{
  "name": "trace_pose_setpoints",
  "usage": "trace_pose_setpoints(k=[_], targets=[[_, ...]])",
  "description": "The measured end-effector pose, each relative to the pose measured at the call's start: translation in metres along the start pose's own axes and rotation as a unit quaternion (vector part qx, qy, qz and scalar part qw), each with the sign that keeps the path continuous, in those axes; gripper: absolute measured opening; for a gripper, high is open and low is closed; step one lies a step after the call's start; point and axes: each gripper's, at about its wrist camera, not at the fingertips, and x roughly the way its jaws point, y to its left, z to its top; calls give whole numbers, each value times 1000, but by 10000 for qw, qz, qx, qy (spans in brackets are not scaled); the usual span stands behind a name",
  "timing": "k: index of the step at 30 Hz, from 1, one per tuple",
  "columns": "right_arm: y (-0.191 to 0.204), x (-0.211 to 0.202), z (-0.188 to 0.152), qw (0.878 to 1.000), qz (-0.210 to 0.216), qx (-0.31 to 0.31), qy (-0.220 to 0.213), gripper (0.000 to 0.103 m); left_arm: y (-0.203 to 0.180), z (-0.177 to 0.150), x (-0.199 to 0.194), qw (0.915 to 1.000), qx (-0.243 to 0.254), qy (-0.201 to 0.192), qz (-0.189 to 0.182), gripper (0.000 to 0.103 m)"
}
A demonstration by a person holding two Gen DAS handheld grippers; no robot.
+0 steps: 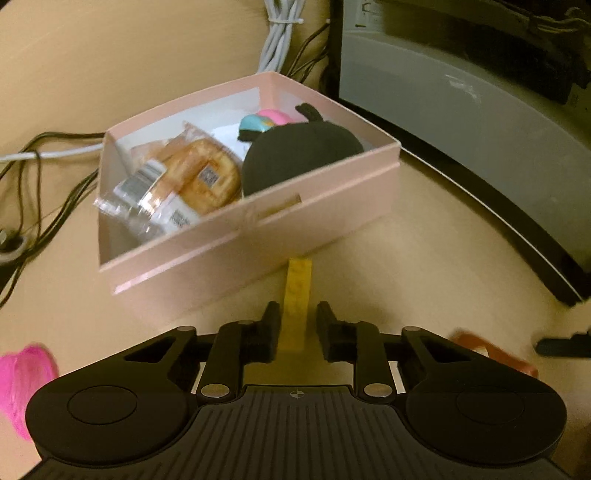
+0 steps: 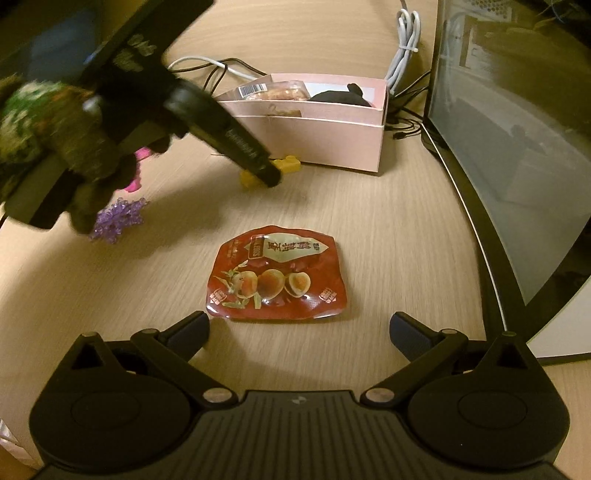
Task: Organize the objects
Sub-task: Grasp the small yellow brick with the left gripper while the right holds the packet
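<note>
Left gripper (image 1: 295, 328) partly open, straddling yellow brick (image 1: 297, 295), apparently not clamped; rigid, light: pinch long sides. Right gripper (image 2: 299, 328) wide open, empty.

I'm looking at what reads as an office or home desk: a pale wood-grain desk top (image 2: 388, 229) is carrying a large curved monitor (image 2: 517, 147) along the right side, and a tied bundle of white cable (image 1: 277, 33) with loose black wires (image 1: 44, 192) is trailing behind a pink box (image 1: 258, 229) of snacks.
</note>
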Motion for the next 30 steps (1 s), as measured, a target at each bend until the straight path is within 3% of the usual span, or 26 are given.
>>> trace_pose_setpoints(k=[8,12,17,22,30], targets=[[1,8,15,9991,136,-157,366,103,7,-54,-44,9963,-856,-3,70,17],[2,10,26,9993,237,69,298,103,7,-84,-75,9918,-1276,74,61,17],[18,20,42,9994,172,-95,286,103,4,-114,-98,9917,-1274,184,18,17],[32,22,43,9984,109,-383,397,103,10,-116,-92,9888,-1477,10,-202,17],[31,22,39,9982,84,-286,521,103,2,-95,-75,9901,-1394,-119,-63,18]])
